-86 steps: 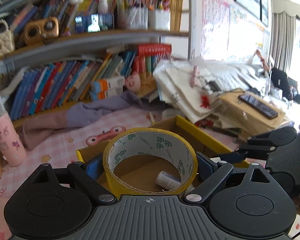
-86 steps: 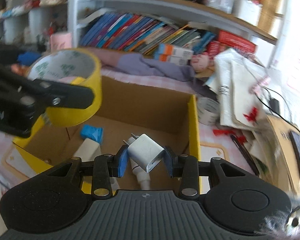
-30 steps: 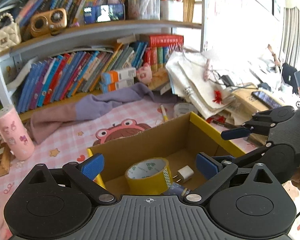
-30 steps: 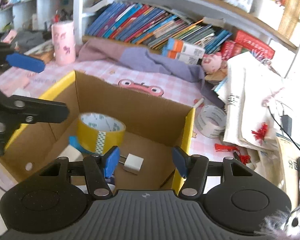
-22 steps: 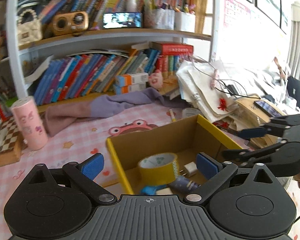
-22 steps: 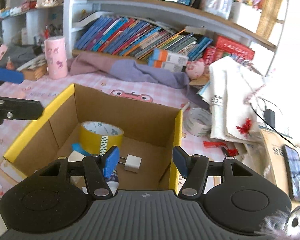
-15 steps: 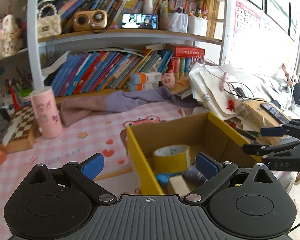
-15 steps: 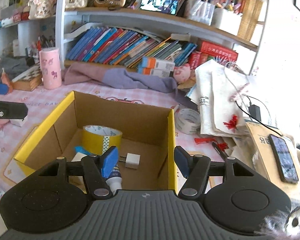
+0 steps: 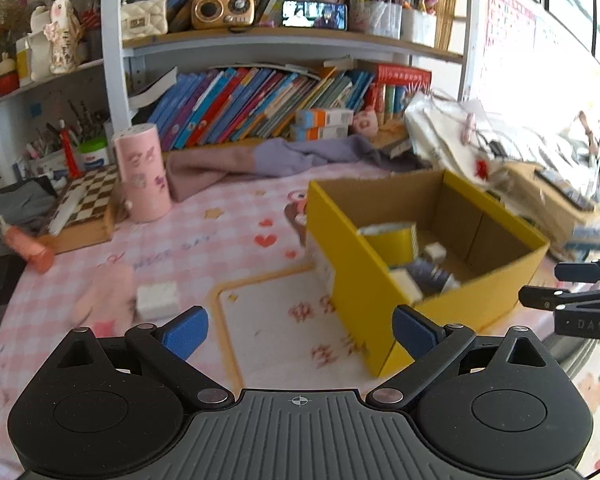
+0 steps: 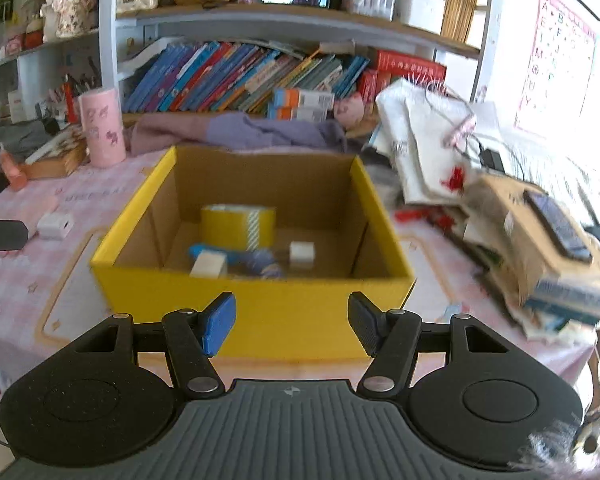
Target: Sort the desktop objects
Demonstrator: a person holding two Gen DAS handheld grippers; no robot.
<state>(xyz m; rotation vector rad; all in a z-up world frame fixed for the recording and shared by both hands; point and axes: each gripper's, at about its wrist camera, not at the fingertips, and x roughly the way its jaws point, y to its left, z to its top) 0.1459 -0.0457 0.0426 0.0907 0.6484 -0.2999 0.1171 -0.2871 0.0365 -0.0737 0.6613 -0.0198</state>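
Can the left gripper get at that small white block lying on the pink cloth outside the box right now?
Probably yes: the left gripper is open and empty, and the white block lies apart from the yellow box, nothing covering it.

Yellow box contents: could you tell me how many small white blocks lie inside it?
2: one white block near the yellow box front wall, another right of the tape roll; others may be hidden.

Motion blur is smearing the yellow box (image 10: 256, 304) and its contents; the bluish item (image 10: 256, 262) beside the tape roll (image 10: 238, 226) is staying unidentifiable. The frame edge is cutting off the right gripper (image 9: 580, 300).
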